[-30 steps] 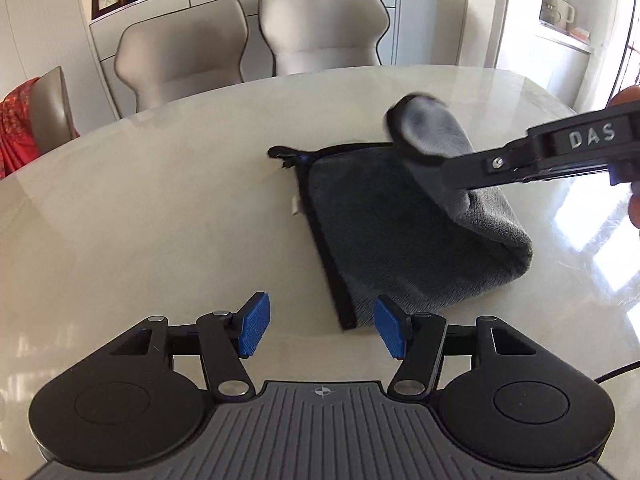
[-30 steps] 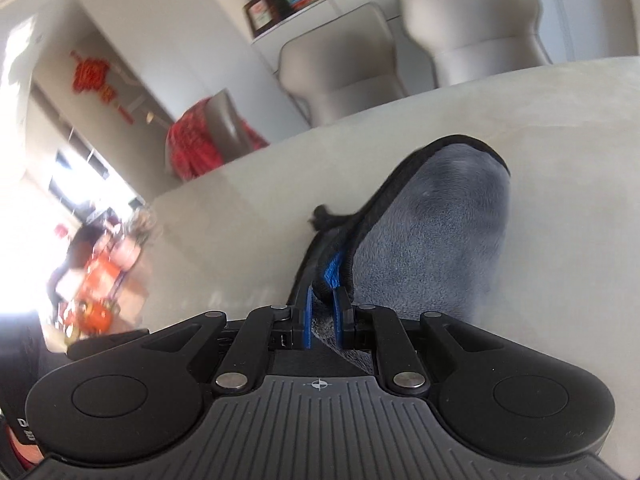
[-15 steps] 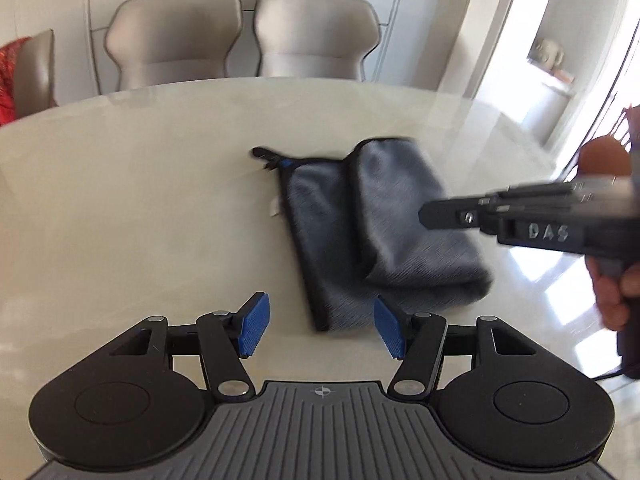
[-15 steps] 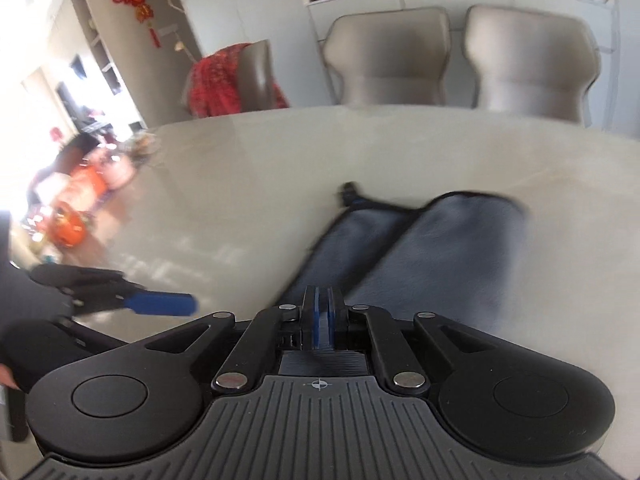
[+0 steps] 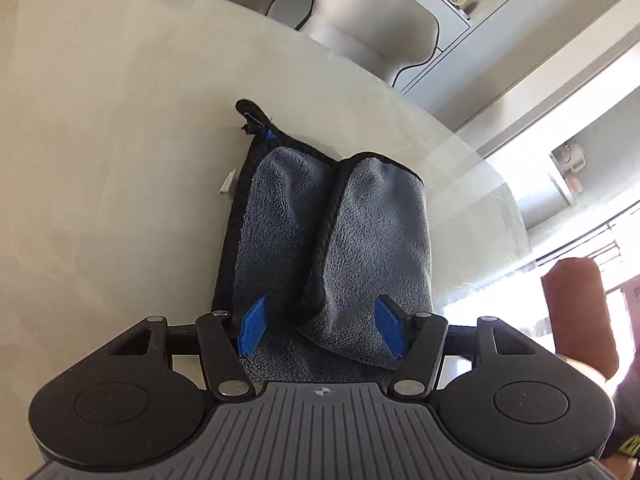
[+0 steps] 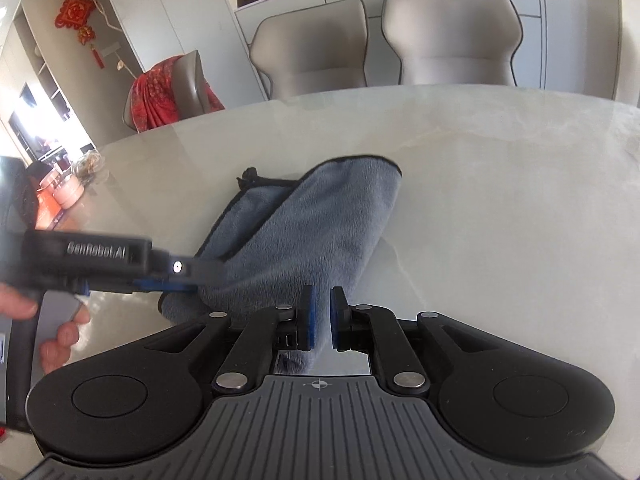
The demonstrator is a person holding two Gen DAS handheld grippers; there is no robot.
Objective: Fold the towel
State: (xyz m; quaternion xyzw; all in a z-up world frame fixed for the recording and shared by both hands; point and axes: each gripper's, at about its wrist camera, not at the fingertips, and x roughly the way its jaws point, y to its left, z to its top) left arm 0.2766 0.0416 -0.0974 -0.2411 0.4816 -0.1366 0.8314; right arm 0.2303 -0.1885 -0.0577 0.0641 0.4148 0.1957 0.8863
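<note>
The towel (image 5: pixel 332 248) lies on the pale table (image 5: pixel 100 128), already doubled: a folded-over flap (image 5: pixel 376 248) covers its right portion, and the flap's black-trimmed edge (image 5: pixel 326 224) runs down the towel's middle. The long axis of the towel runs away from the person, with the hanging loop (image 5: pixel 250 114) at the far left corner.

The left gripper (image 5: pixel 320 332) is spread wide. Its blue pads (image 5: pixel 252 330) sit over the towel's near end, one on each side of the flap's near corner. Whether the pads touch the cloth cannot be told from the left wrist view. In the right wrist view, the left gripper (image 6: pixel 168 280) reaches in from the towel's left side at the near edge, and motion blur obscures its tips.

The right gripper (image 6: pixel 322 316) is at the towel's near right corner. Its jaws stand close together with a narrow gap between them. Cloth appears between and below the jaws, but a firm pinch cannot be confirmed.

Judgement: both grippers are at the near short edge, with the left gripper centred on the towel and better aligned with its long axis. The next fold probably carries the near end toward the loop end, along that axis. Closing on both layers is required, or the flap will slip open.
</note>
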